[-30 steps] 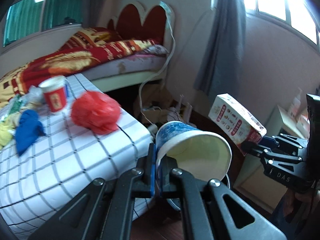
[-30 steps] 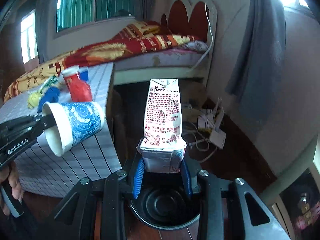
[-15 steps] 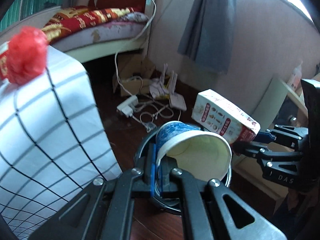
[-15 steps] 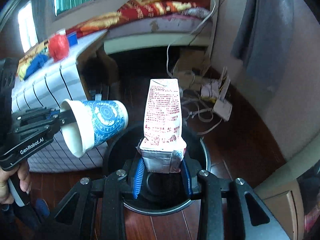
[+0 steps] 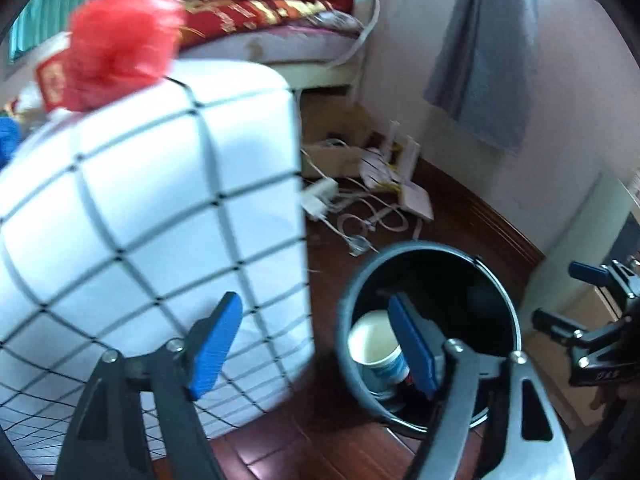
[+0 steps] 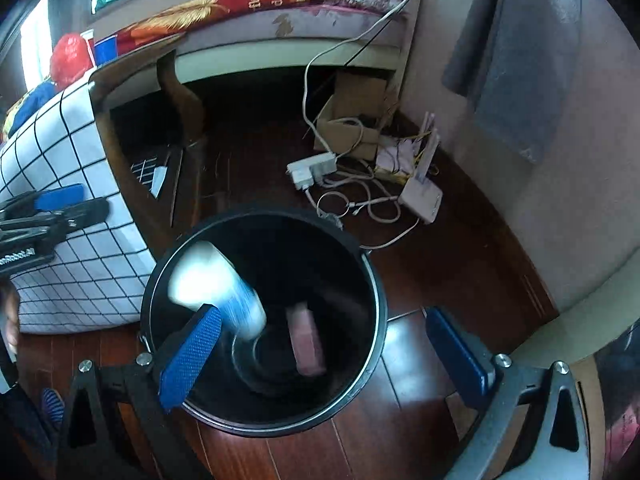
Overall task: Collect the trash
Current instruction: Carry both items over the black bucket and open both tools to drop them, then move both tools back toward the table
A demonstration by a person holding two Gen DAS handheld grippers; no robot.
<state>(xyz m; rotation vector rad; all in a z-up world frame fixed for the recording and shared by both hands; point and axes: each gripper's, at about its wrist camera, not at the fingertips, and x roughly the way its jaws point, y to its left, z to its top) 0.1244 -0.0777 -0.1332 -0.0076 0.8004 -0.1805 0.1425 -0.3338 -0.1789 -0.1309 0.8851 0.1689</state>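
Note:
A black round trash bin [image 5: 500, 292] [image 6: 372, 280] stands on the wood floor beside the table. Inside it are the blue-and-white paper cup [image 5: 376, 346] [image 6: 212, 280], blurred in the right wrist view, and the pink-printed carton [image 6: 306, 338]. My left gripper [image 5: 316, 344] is open and empty by the bin's left rim. My right gripper [image 6: 324, 356] is open and empty above the bin. A red plastic bag [image 5: 120, 36] [image 6: 70, 58] and a red cup [image 5: 50, 84] sit on the grid-cloth table [image 5: 160, 184].
A power strip [image 6: 312, 166], cables, a white router [image 6: 420, 198] and a cardboard box [image 6: 356, 116] lie on the floor by the wall. A bed [image 6: 280, 8] stands behind. A blue cloth [image 6: 34, 102] lies on the table. A grey curtain [image 5: 492, 52] hangs at right.
Both grippers opened. The paper cup and the carton dropped into the bin. The left gripper swung left toward the table.

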